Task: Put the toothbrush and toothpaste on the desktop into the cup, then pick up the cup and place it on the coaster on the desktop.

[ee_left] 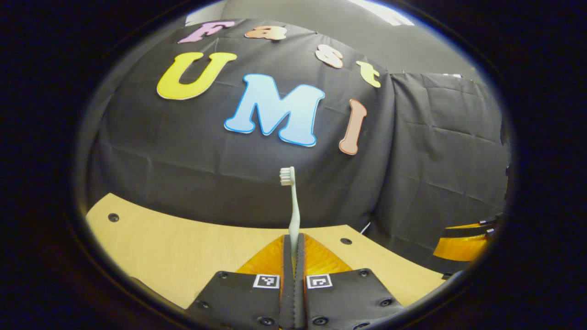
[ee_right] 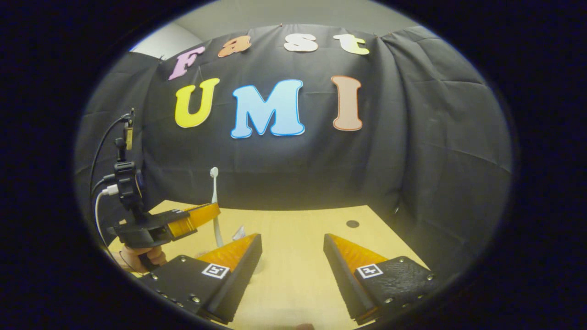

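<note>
A pale toothbrush (ee_left: 294, 213) stands upright with its white bristle head on top, its handle clamped between the fingers of my left gripper (ee_left: 293, 243), above the wooden desktop (ee_left: 174, 247). In the right gripper view the same toothbrush (ee_right: 213, 192) rises from the left gripper (ee_right: 214, 211), which a hand (ee_right: 137, 257) holds at the left. My right gripper (ee_right: 293, 250) hovers low over the desktop (ee_right: 293, 275), open, with nothing between its fingers. A small white thing (ee_right: 238, 233) peeks out behind its left finger; I cannot tell what it is.
The black cloth wall closes the back and right of the desk. Round holes (ee_right: 352, 223) (ee_left: 113, 217) sit in the desktop near its far edge. The right gripper's fingers (ee_left: 463, 245) show at the right edge of the left gripper view. Cables (ee_right: 98, 201) hang from the left gripper.
</note>
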A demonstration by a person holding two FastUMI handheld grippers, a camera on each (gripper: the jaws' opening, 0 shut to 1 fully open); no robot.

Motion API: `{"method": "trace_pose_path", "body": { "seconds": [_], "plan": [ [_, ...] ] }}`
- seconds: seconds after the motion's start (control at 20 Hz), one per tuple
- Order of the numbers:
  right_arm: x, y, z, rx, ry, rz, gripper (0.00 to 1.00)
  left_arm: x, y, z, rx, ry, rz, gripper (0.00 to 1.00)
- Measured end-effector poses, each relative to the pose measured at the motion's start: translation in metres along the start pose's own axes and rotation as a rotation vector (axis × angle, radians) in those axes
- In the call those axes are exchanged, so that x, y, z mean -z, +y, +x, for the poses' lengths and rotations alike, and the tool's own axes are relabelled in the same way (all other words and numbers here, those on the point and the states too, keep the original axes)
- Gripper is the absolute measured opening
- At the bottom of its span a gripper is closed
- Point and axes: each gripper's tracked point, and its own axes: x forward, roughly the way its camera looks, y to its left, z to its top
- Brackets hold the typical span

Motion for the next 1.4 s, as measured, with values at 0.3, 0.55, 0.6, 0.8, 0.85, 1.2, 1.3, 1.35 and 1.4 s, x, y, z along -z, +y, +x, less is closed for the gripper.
{"method": "trace_pose_path", "body": {
  "seconds": [0.3,0.55,0.6,0.8,0.85,1.2,1.3,1.35,1.4],
  "plan": [
    [0.007,0.002,0.003,-0.010,0.048,0.016,0.86,0.032,0.015,0.025,-0.018,0.034,-0.028,0.07],
    [0.012,0.007,0.009,-0.026,0.073,0.031,0.86,0.056,0.021,0.026,-0.029,0.068,0.006,0.07],
    [0.013,0.008,0.010,-0.029,0.075,0.030,0.86,0.061,0.022,0.024,-0.032,0.078,0.015,0.08],
    [0.018,0.011,0.007,-0.042,0.093,0.026,0.86,0.069,0.019,0.022,-0.027,0.100,0.039,0.11],
    [0.017,0.011,0.006,-0.043,0.093,0.026,0.85,0.072,0.017,0.021,-0.020,0.102,0.039,0.07],
    [0.022,0.013,0.005,-0.057,0.099,0.028,0.86,0.084,0.015,0.008,-0.012,0.181,0.028,0.33],
    [0.025,0.015,0.005,-0.062,0.105,0.022,0.86,0.077,0.016,-0.003,-0.028,0.167,0.018,0.39],
    [0.025,0.015,0.006,-0.063,0.108,0.020,0.86,0.072,0.018,-0.007,-0.040,0.160,0.021,0.45],
    [0.027,0.015,0.005,-0.062,0.113,0.017,0.86,0.068,0.017,-0.013,-0.044,0.154,0.023,0.51]
  ]
}}
